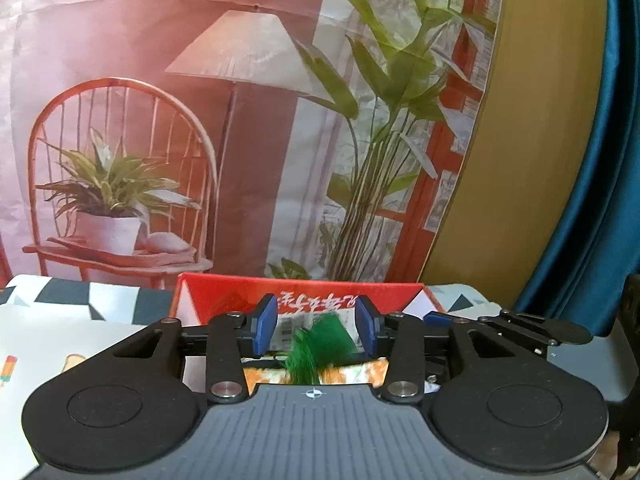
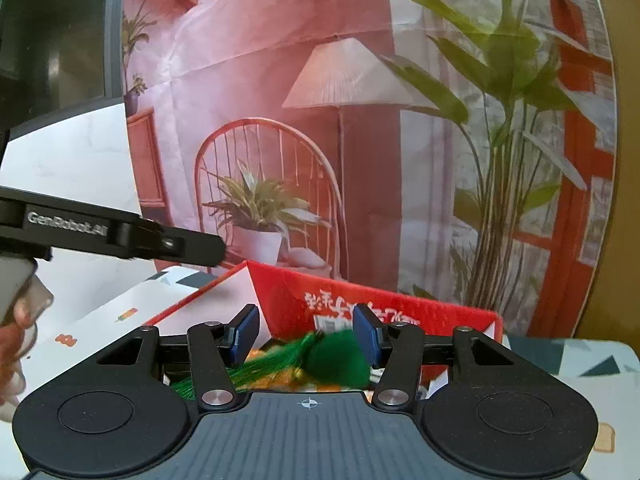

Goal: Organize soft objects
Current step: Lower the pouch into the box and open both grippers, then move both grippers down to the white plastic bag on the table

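Note:
A red cardboard box (image 1: 300, 286) (image 2: 400, 300) with white print inside stands open on the table. My left gripper (image 1: 316, 328) hovers over it, blue pads apart. A blurred green tassel (image 1: 320, 344) hangs between the pads with a gap on each side. My right gripper (image 2: 306, 332) is also open over the box. The green soft ball (image 2: 336, 356) lies close to its right pad, its tassel trailing left. Orange patterned fabric (image 1: 352, 374) (image 2: 280, 380) lies in the box below. The other gripper shows at each view's edge (image 1: 532, 324) (image 2: 120, 232).
A printed backdrop (image 1: 200, 120) of a chair, lamp and plants hangs right behind the box. A geometric-patterned tablecloth (image 1: 100, 300) and a white sheet with ice-lolly prints (image 1: 60, 344) lie left of the box. A blue curtain (image 1: 592, 160) hangs right. A hand (image 2: 16, 320) holds the left gripper.

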`<action>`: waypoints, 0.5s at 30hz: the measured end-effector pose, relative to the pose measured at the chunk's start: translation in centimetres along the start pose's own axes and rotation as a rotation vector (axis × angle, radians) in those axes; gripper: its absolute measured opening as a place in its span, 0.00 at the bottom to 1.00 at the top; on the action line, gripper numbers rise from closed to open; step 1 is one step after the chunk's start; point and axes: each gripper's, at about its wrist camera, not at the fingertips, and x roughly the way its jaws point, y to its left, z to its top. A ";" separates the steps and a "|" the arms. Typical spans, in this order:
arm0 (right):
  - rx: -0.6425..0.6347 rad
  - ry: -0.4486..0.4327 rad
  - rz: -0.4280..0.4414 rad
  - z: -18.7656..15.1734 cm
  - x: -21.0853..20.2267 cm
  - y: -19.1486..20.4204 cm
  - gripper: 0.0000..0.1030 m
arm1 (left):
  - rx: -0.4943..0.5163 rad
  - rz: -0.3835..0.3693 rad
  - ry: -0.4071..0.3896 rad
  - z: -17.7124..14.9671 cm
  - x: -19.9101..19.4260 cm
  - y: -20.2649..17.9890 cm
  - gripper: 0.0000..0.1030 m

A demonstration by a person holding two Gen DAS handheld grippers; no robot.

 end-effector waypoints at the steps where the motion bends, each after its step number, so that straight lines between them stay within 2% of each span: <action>1: -0.001 0.002 -0.001 -0.2 -0.3 0.2 0.47 | 0.002 0.003 0.002 -0.2 -0.4 0.1 0.46; 9: 0.017 0.002 0.008 -2.4 -3.1 2.1 0.47 | -0.005 0.016 0.047 -4.7 -5.1 1.0 0.46; 15: 0.035 -0.015 0.022 -4.9 -6.3 3.4 0.47 | -0.001 0.006 0.081 -9.7 -8.2 0.8 0.46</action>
